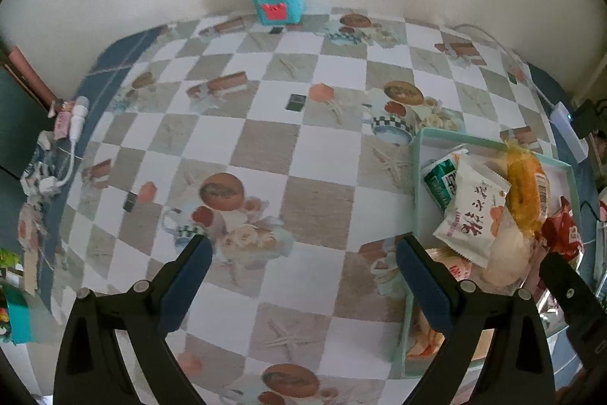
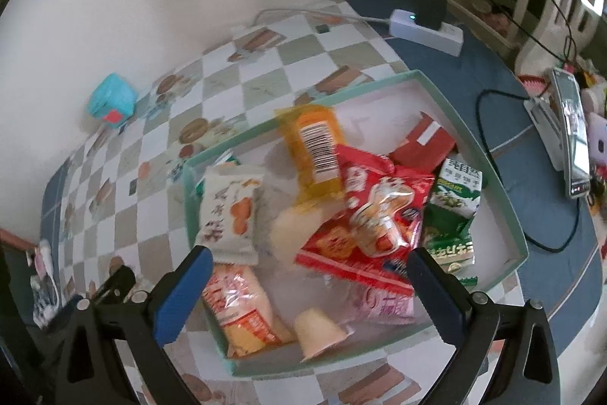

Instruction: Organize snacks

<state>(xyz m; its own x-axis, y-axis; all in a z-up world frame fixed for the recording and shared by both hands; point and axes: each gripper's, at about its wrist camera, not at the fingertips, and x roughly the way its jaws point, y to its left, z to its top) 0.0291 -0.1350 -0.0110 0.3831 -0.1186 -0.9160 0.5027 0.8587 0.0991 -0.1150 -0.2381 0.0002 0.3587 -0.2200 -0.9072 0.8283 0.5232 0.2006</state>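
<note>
We see the snacks (image 2: 341, 211) piled in the pale green tray (image 2: 489, 154) on the checkered tabletop (image 1: 265, 124). The left hand-held gripper (image 1: 303, 249) (over bare cloth) and the right hand-held gripper (image 2: 309, 262) both gape wide, gripping nothing.
</note>
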